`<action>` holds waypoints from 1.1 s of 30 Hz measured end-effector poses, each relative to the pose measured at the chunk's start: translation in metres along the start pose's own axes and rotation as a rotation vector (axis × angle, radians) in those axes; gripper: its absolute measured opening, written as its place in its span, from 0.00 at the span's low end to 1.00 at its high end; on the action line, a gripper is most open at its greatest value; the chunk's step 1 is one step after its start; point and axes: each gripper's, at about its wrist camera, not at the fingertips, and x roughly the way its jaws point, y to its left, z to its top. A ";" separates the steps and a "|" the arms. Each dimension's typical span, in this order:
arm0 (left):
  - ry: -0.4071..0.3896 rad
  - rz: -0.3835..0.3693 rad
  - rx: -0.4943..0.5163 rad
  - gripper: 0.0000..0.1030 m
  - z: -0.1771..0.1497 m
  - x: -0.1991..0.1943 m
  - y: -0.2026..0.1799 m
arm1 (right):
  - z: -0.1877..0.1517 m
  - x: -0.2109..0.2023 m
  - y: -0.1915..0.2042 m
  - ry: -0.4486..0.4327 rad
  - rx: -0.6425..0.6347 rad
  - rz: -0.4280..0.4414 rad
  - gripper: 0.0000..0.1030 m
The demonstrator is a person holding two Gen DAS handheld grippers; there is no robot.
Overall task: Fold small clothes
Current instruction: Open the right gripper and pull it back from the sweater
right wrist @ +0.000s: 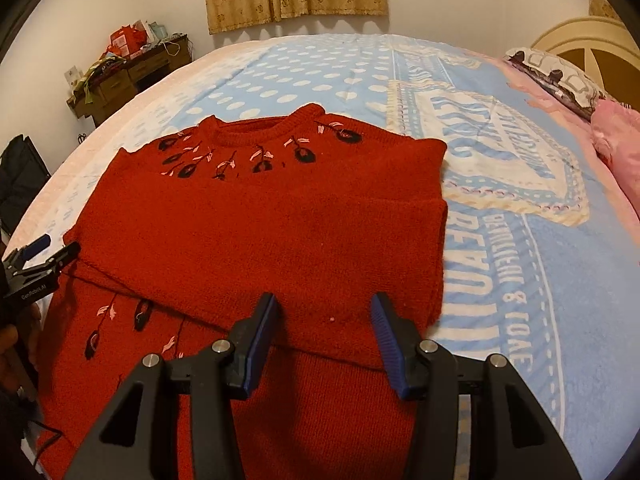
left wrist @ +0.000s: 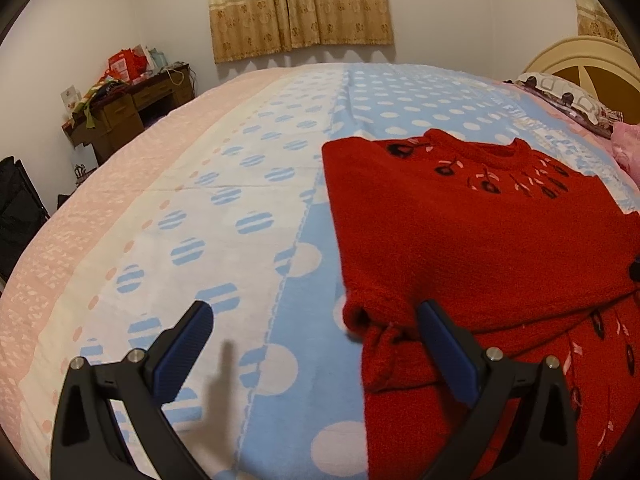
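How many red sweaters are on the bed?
1. The red sweater lies partly folded on the bed, collar toward the curtains. More clothes could be out of view.

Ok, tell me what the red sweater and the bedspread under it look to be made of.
Red sweater: looks like a thick knit, wool or acrylic, matte and fuzzy, with a ribbed collar and stitched black and pink flowers. Bedspread: seems a woven terry or cotton blanket, matte, its dots and lettering looking woven in rather than printed; which fibre can't be told.

This was a home bedroom: a wide bed [left wrist: 248, 184] under a polka-dot sheet, a cream headboard [left wrist: 592, 68], pillows [right wrist: 560, 76], patterned curtains [left wrist: 300, 4], and a cluttered wooden desk [left wrist: 132, 108] stood by the wall.
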 end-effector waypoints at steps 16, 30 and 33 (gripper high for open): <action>0.009 -0.017 0.033 1.00 -0.009 -0.023 0.000 | -0.009 -0.016 0.000 0.017 0.010 0.019 0.55; -0.061 -0.081 0.046 1.00 -0.010 -0.075 -0.008 | -0.027 -0.051 0.003 -0.027 0.041 0.053 0.56; -0.069 -0.102 0.069 1.00 -0.015 -0.090 -0.013 | -0.035 -0.060 0.006 -0.033 0.038 0.061 0.57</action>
